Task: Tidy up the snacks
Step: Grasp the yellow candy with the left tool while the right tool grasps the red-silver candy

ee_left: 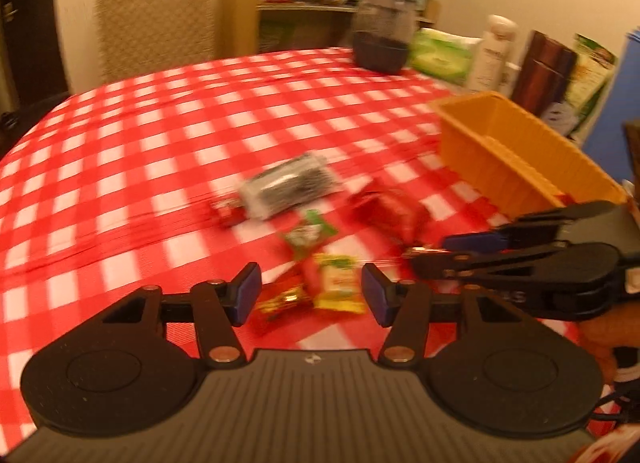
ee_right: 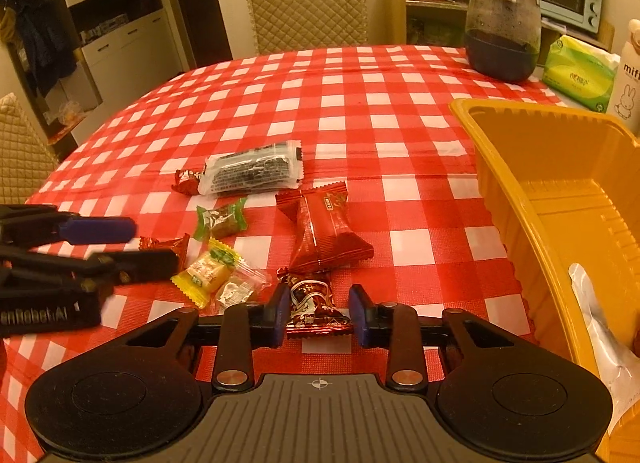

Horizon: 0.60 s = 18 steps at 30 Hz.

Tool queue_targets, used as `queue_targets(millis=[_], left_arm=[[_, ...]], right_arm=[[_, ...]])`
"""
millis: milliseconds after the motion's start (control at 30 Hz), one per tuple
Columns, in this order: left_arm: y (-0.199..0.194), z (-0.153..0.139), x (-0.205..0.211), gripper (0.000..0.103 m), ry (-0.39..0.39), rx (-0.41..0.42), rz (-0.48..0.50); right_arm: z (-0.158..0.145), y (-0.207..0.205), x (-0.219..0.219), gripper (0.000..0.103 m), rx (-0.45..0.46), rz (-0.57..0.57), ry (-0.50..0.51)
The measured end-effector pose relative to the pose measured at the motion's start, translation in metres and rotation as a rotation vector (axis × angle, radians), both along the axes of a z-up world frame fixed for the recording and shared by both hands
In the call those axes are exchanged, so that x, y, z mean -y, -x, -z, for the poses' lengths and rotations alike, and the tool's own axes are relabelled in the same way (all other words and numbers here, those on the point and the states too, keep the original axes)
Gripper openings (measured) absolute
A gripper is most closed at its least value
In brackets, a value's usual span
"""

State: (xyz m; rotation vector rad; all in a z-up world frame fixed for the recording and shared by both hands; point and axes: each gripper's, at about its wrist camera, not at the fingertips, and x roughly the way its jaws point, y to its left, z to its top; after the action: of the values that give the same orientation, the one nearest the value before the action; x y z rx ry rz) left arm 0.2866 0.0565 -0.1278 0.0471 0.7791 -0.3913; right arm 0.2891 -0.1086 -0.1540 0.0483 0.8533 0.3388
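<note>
Though cropped, "mifi" on white carton [ee_right: 629,75]

My left wrist view smeared by motion, snack wrappers [ee_left: 292,187] unreadable, orange basket [ee_right: 560,191] cut off at my right edge, white packet [ee_right: 600,327] inside half hidden.

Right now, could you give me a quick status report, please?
Right tongs closed on dark red candy. Left tongs open over yellow candy. Orange bin at right, path clear.
</note>
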Motion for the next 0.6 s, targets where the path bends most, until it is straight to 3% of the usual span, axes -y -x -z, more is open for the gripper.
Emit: queue_targets(millis=[67, 333, 600], left_arm=[[-0.001, 0.002, 0.006, 0.036, 0.0, -0.005, 0.019], [-0.011, 0.016, 0.029, 0.032, -0.074, -0.004, 0.054], [-0.017, 0.019, 0.015, 0.03, -0.026, -0.031, -0.003]], right_arm=[[-0.001, 0.001, 0.001, 0.033, 0.002, 0.005, -0.002], [-0.003, 0.004, 0.006, 0.033, 0.002, 0.018, -0.005], [-0.006, 0.005, 0.011, 0.033, 0.002, 0.035, -0.012]])
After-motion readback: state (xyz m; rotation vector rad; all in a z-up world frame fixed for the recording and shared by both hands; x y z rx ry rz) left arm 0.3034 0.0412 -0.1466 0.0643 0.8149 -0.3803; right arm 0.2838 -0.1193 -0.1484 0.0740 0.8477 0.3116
